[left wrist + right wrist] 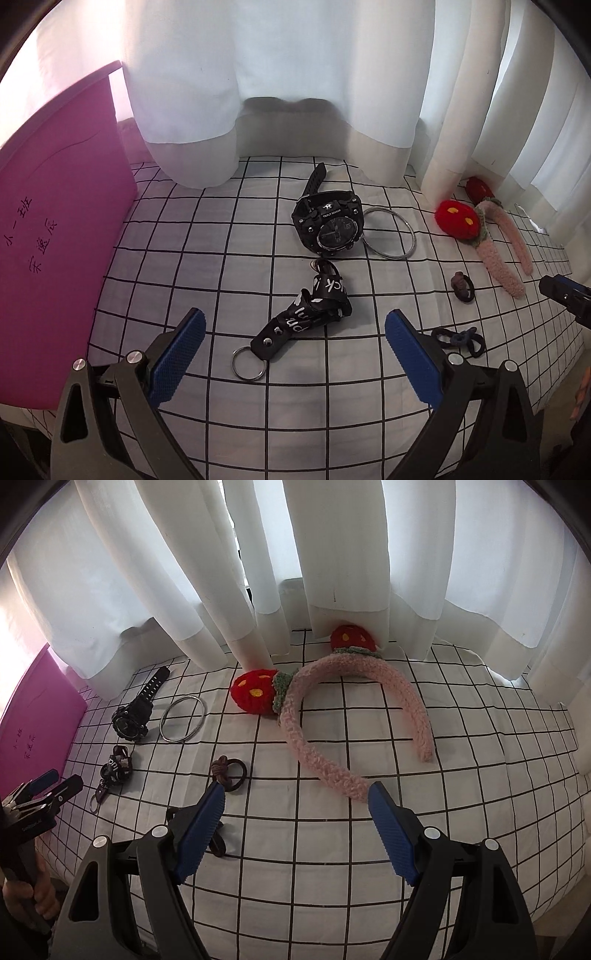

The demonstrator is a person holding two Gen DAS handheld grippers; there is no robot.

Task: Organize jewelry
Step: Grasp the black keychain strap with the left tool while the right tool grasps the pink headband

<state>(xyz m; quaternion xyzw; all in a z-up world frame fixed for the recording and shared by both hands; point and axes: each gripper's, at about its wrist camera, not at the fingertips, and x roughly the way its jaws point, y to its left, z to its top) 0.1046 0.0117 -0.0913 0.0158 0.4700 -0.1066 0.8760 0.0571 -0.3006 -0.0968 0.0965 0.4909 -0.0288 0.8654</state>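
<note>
A black watch (328,225) lies on the checked cloth (221,240), with a silver bangle (389,233) touching its right side. A black lanyard keychain (306,314) with a metal ring lies just ahead of my open, empty left gripper (295,332). A pink fuzzy headband (332,716) with two red strawberries lies ahead of my open, empty right gripper (297,801). A brown-knot hair tie (227,773) lies by the right gripper's left finger, and a dark hair tie (458,339) by the left gripper's right finger.
A magenta folder (62,229) with handwriting stands at the left. White curtains (277,92) hang along the back edge of the cloth. The left gripper shows in the right wrist view (48,786), held by a hand.
</note>
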